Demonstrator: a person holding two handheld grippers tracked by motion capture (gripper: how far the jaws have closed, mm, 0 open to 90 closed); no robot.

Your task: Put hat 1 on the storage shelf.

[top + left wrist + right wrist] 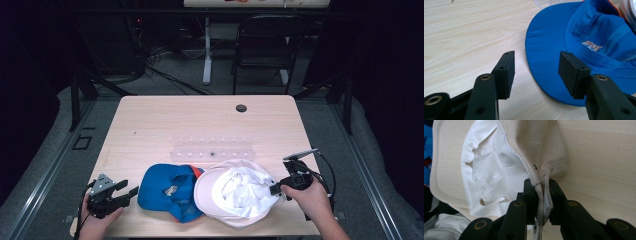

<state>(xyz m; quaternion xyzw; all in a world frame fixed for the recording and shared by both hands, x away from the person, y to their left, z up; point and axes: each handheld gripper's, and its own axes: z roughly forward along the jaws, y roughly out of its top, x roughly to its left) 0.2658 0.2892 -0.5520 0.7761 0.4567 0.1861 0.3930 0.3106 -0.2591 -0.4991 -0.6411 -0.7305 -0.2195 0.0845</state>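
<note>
Pinching the white cap's edge

Lying crown-down at the table's [150, 120] 5 o'clock edge, the white cap [235, 192] runs 9-to-3, brim toward the blue cap [167, 187]. Right tool [543, 195] is pressed onto its 3 o'clock rim, hand [312, 197] level. Left tool [536, 67] rests spread at 7 o'clock.

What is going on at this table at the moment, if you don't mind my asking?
A person is working with a handheld gripper in each hand on two caps lying upside down side by side on the wooden table. The right gripper is shut on the rear edge of the cream cap, pinching the fabric between its pads. The left gripper rests open beside the brim of the blue cap, touching nothing. A clear plastic rack lies just beyond the caps.
</note>
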